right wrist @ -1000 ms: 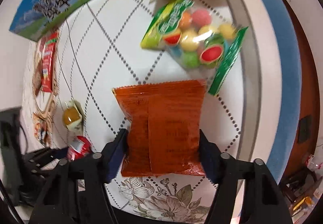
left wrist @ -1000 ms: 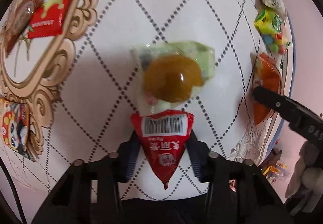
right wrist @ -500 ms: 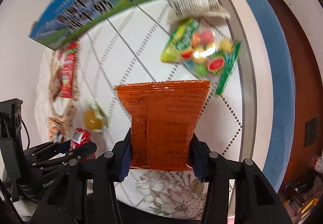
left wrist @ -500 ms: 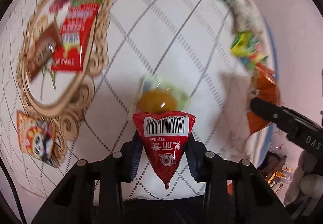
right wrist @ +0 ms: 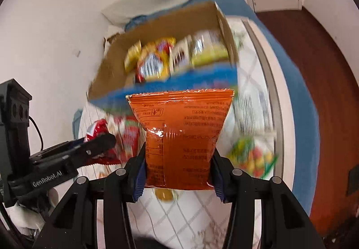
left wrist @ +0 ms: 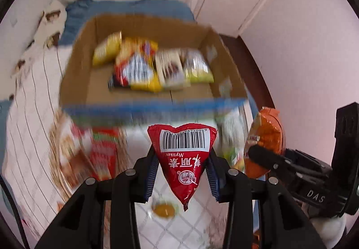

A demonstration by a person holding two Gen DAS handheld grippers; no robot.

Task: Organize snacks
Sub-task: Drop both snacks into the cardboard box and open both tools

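Our left claw point(left wrist: 182, 172) squeezes a red pointy snack pack point(left wrist: 182, 154). Our right claw point(right wrist: 178, 170) squeezes an orange bag point(right wrist: 181, 137). Both are lifted off the table. The open cardboard box point(left wrist: 76, 83) sits straight ahead, past both claws, with snacks already inside.

Table point(left wrist: 193, 231) with box point(left wrist: 76, 83), snacks point(left wrist: 163, 211).

Each wrist camera looks forward along its own jaws, raised above the tabletop point(left wrist: 197, 226) and facing the open cardboard box point(left wrist: 89, 83) at 12 o'clock. Both views share that box point(right wrist: 107, 74) and the patterned tabletop point(right wrist: 193, 211).
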